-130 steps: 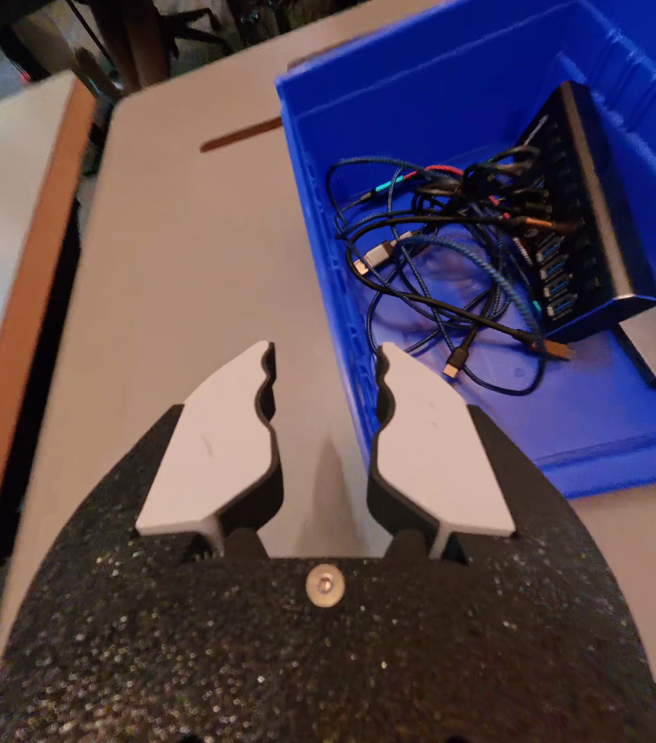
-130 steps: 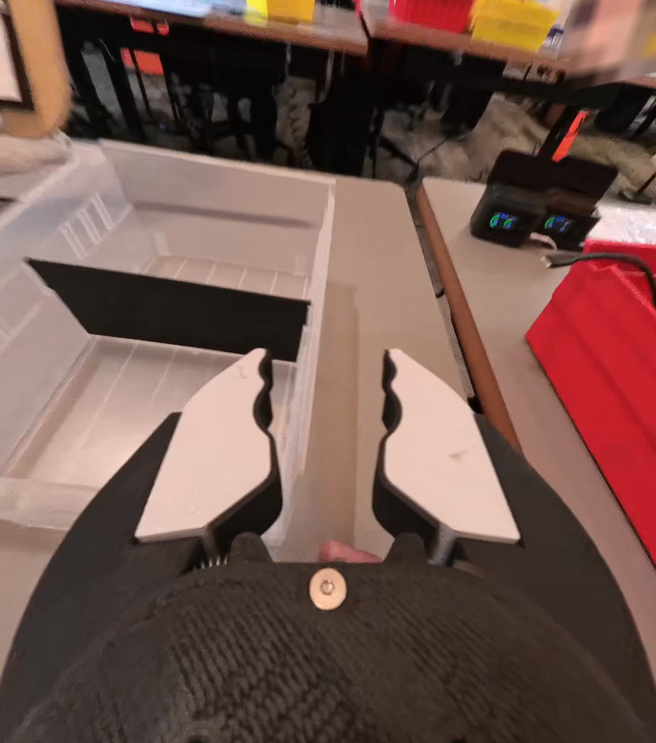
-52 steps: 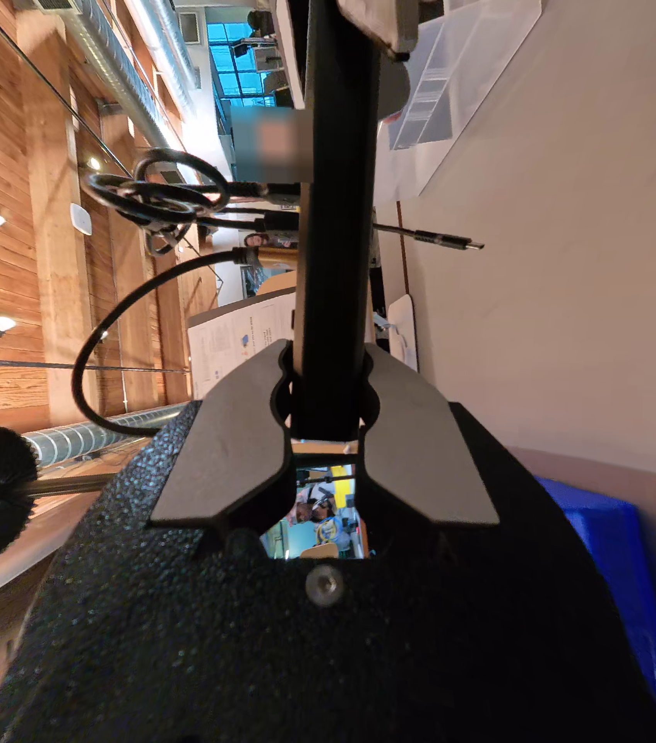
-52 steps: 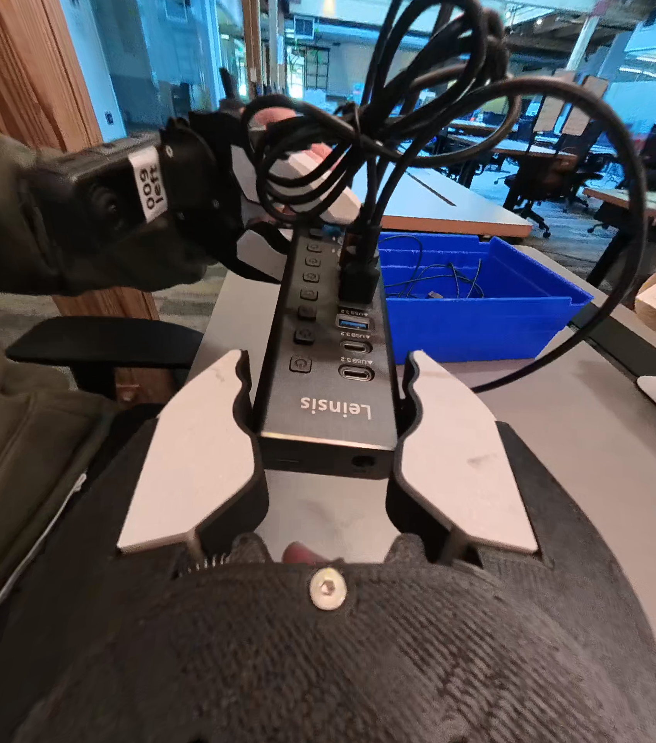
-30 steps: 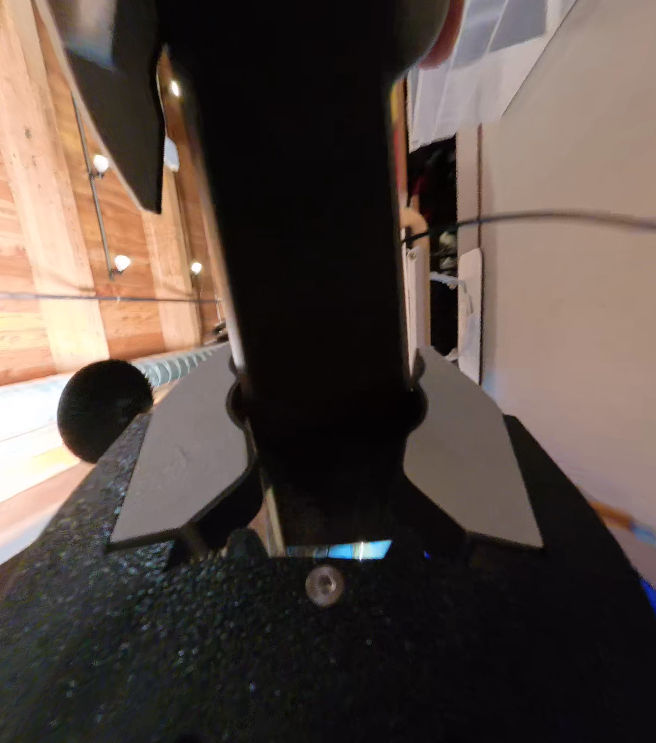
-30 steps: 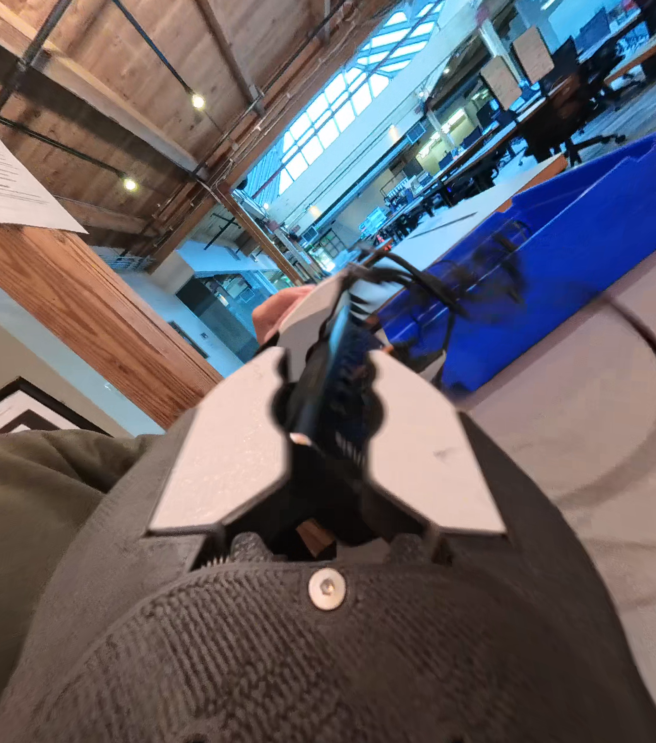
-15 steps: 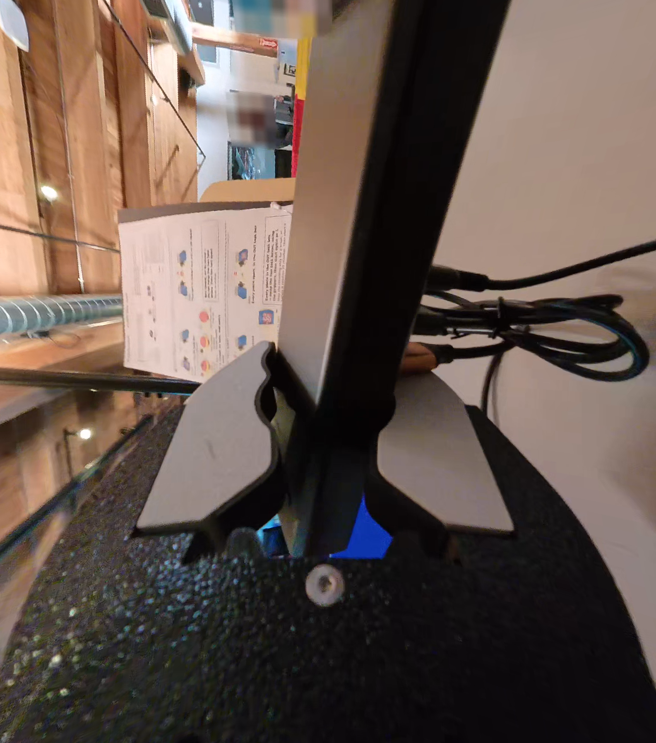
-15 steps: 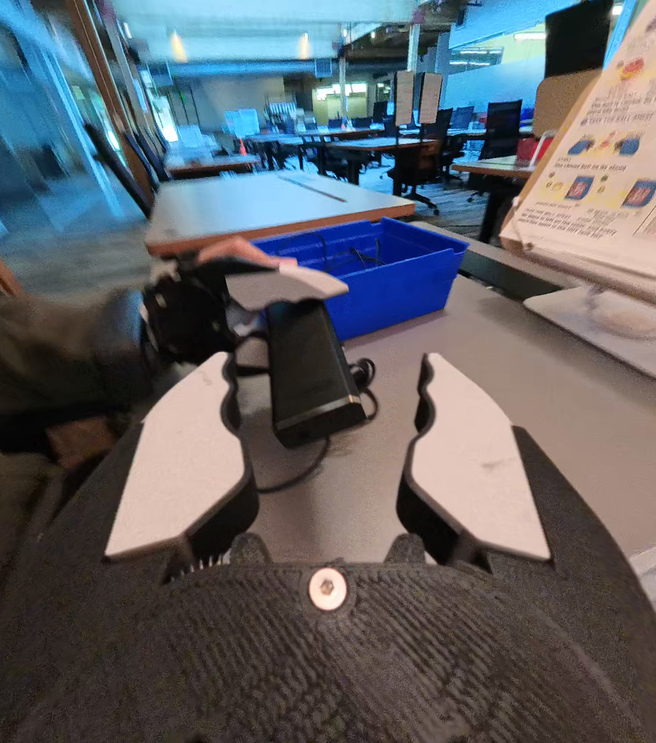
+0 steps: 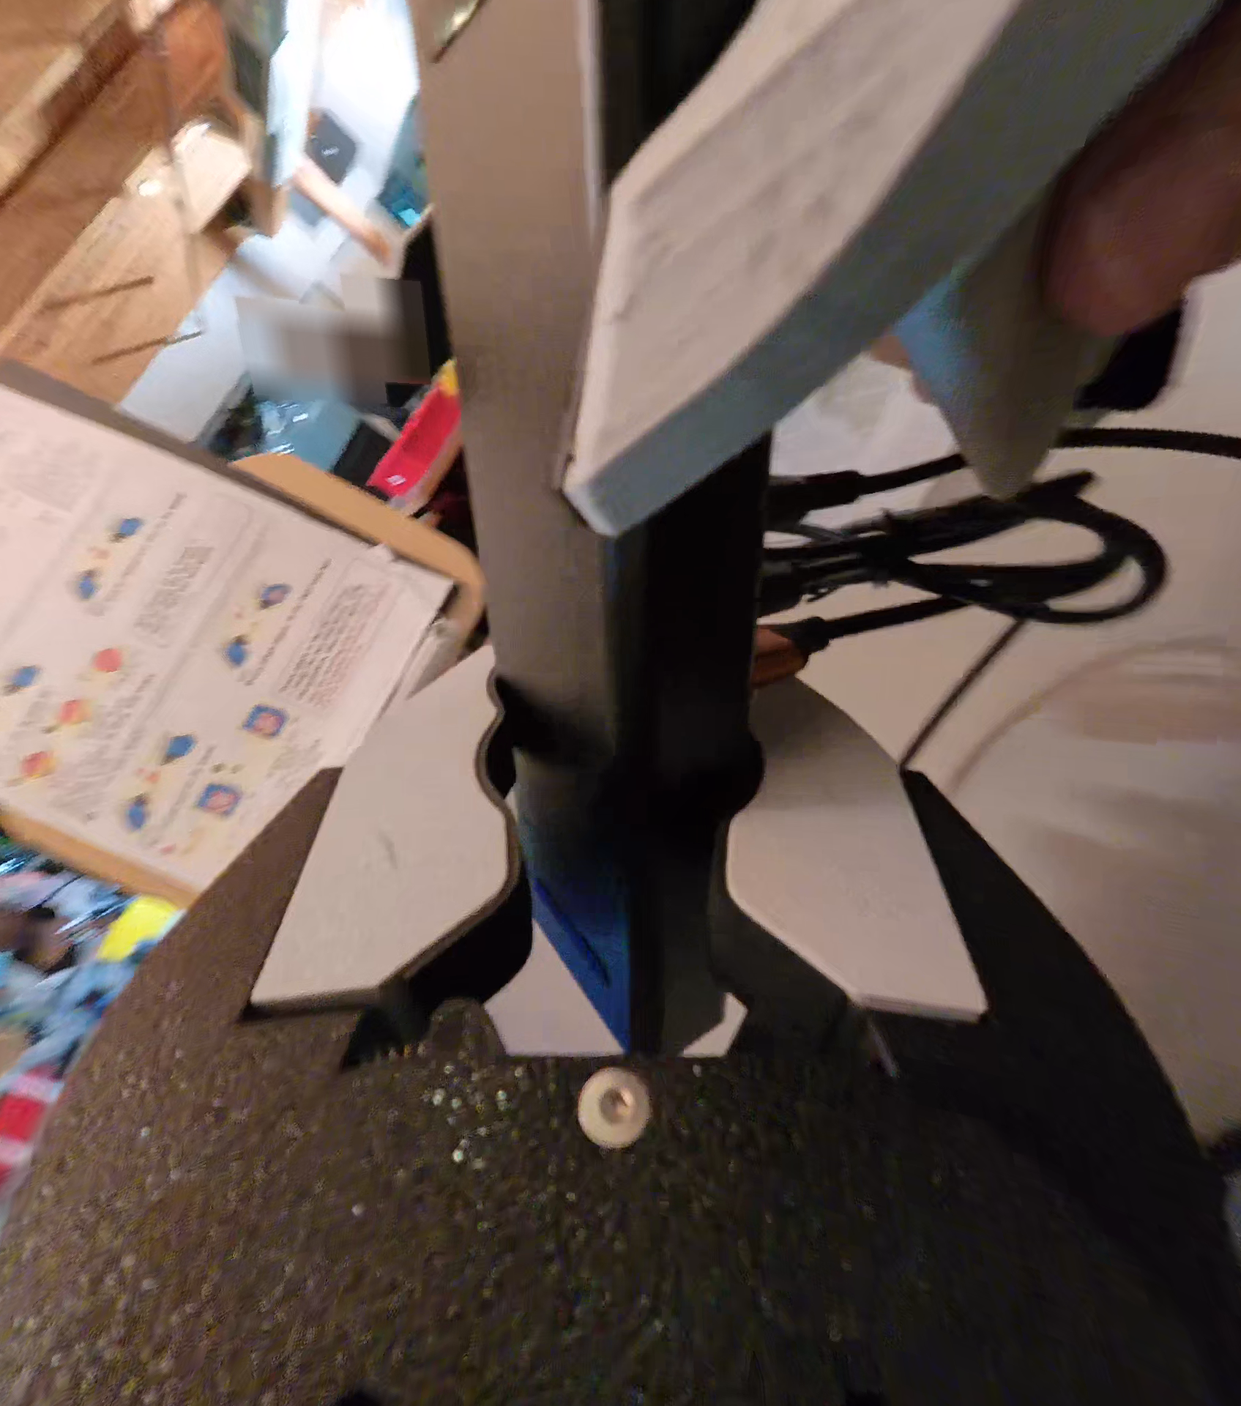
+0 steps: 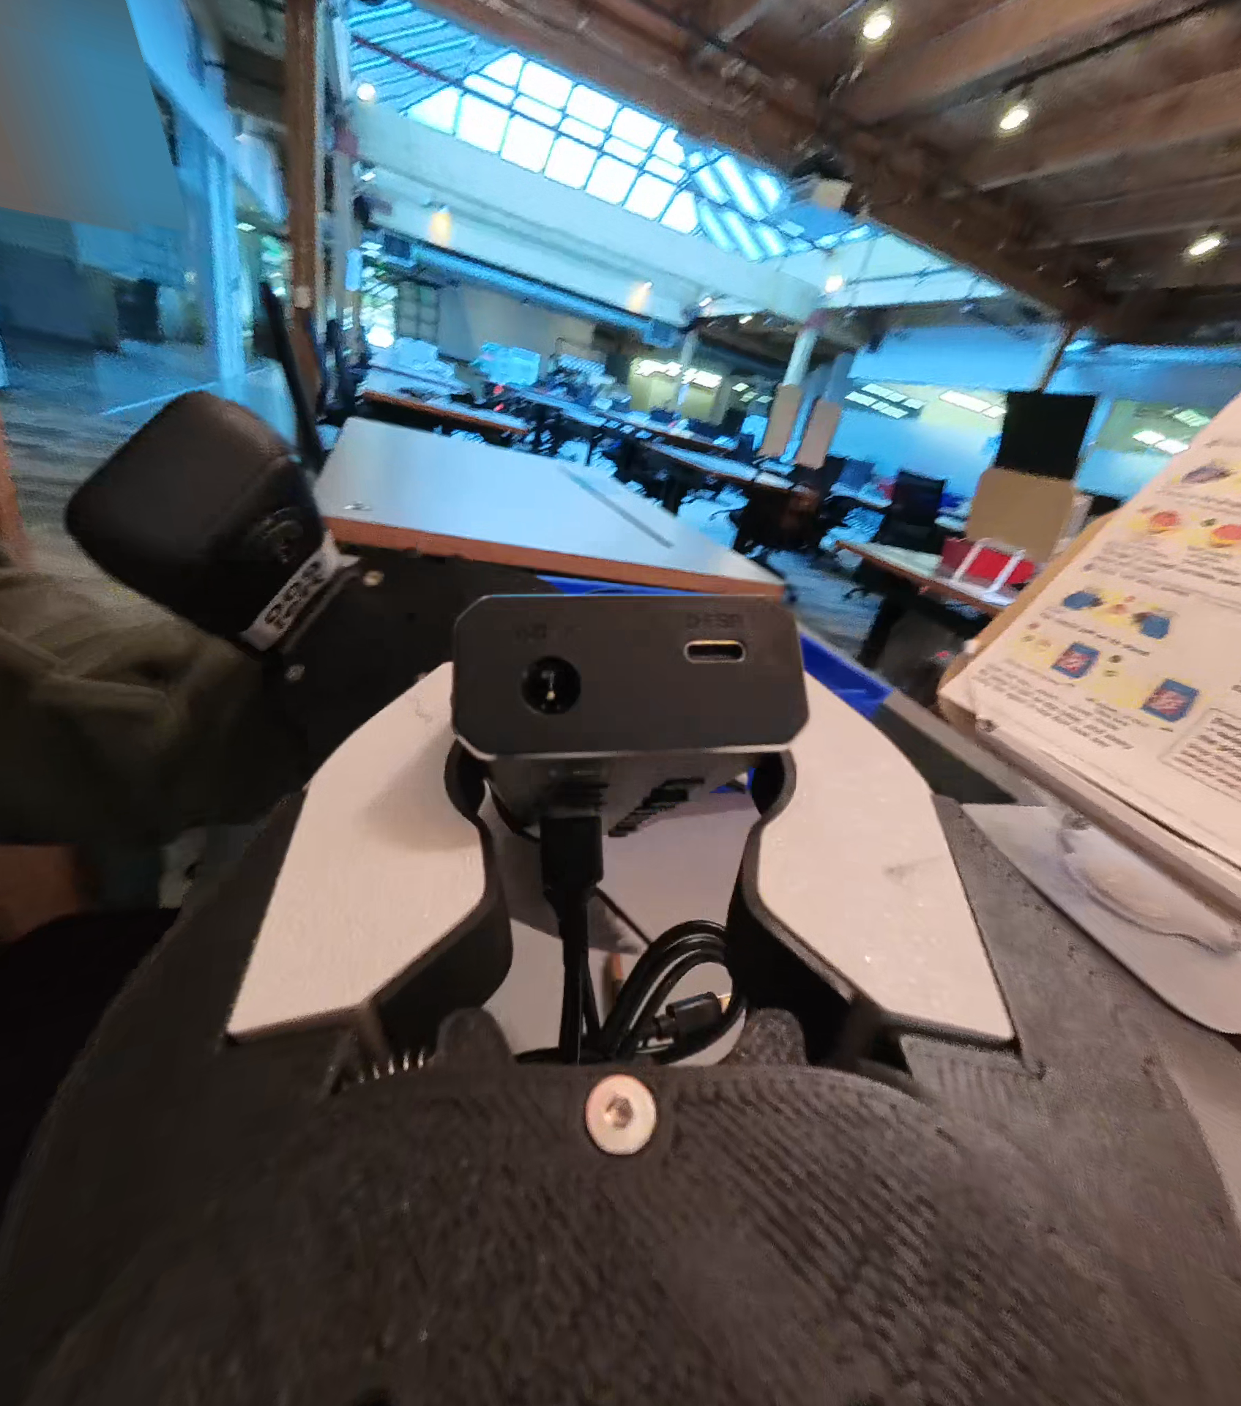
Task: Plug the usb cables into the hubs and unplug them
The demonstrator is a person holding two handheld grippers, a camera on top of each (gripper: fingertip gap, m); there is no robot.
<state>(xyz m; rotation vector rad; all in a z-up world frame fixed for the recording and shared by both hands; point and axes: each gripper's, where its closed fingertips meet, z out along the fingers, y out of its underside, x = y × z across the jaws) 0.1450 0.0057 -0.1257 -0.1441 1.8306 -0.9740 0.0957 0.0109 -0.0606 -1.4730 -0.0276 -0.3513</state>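
The left hand-held gripper [image 9: 621, 768] was clamped on one end of the black hub [image 9: 625, 578], which ran up toward 12 o'clock in its view. The right hand-held gripper [image 10: 621, 768] gripped the hub's other end [image 10: 628, 669], its fingers [image 10: 389, 852] closed against both sides, the end face with a round socket and a small oval port turned to the camera. Black cables [image 9: 982, 563] hung plugged into the hub at 3 o'clock in the left view, looping over the grey surface [image 9: 1104, 799]. A printed sheet [image 10: 1165, 669] stood at 3 o'clock in the right view, a blue bin [image 10: 841, 677] behind the hub.
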